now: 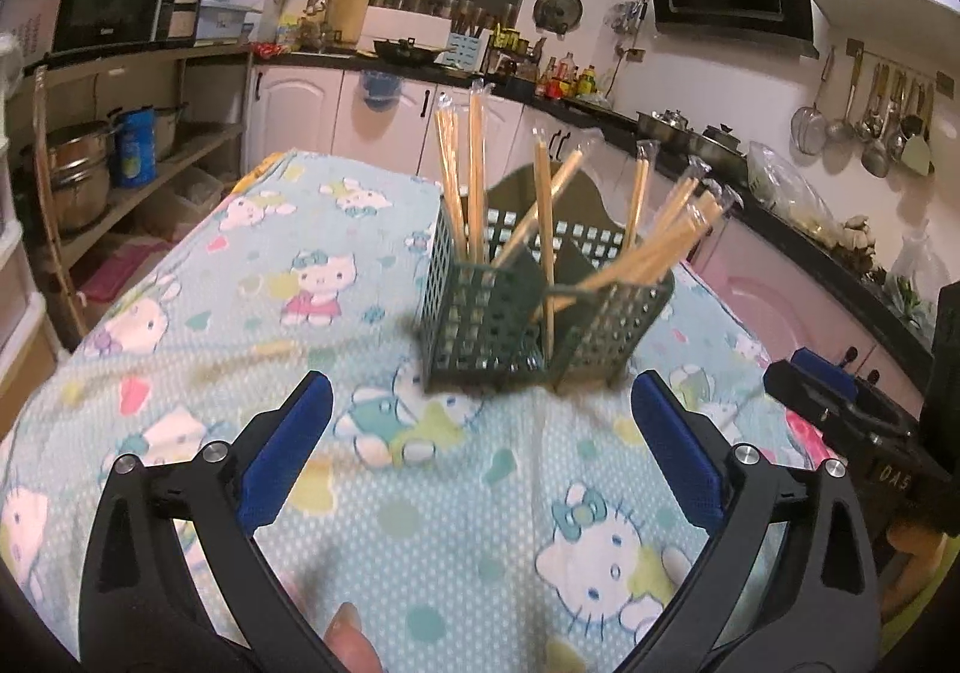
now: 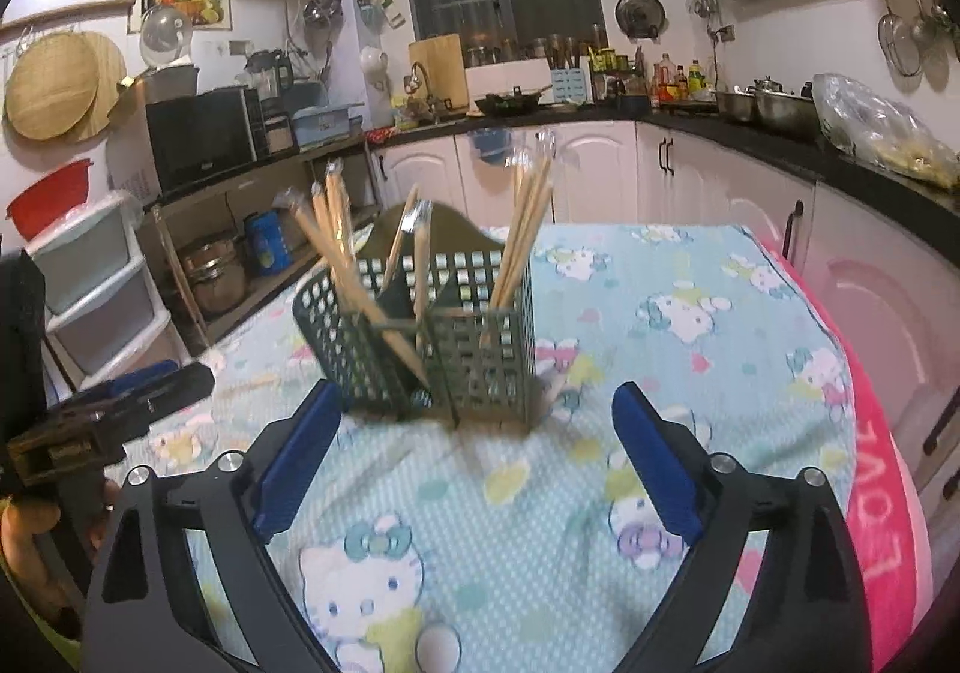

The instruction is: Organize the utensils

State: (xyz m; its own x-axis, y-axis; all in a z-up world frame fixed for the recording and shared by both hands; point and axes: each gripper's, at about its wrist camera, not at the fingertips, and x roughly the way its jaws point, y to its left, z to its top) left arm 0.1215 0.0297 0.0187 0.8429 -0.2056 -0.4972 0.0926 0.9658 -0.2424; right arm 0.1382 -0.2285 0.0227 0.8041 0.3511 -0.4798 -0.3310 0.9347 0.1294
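Now both claws gape wide and hold nothing: the left claw (image 1: 480, 412) and right claw (image 2: 477, 418) hover above the tabletop (image 2: 690, 373), facing the green slotted utensil holder (image 1: 528, 307), where wrapped chopsticks (image 1: 474, 175) stand tilted in its compartments

At four o'clock we read "LOVE" in white letters on a pink towel (image 2: 882, 505) edging the table.

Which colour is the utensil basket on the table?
Dark green basket, clearest in the left wrist view.
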